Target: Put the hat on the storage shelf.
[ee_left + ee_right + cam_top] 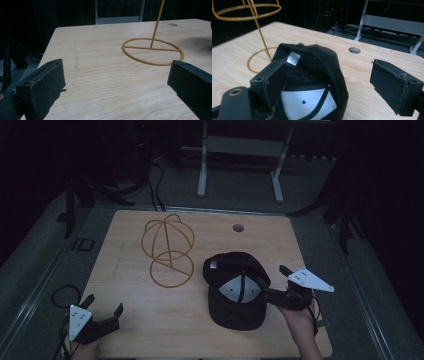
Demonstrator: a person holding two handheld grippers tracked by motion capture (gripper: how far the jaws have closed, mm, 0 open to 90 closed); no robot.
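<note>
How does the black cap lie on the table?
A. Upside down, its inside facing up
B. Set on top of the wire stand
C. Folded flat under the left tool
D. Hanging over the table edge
A: the black cap rests on the table with its grey lining and inner label showing, beside the wire stand, not on it.

The scene was dim. In the high view the room around the surface [150,320] sank into near black, and only the pale wood and the floor just behind it caught soft light. No hard shadows or glare showed. The cap [235,290] read as a dark mass with little detail. In both gripper views the near tongs were slightly soft, the wood grain sharper.
</note>
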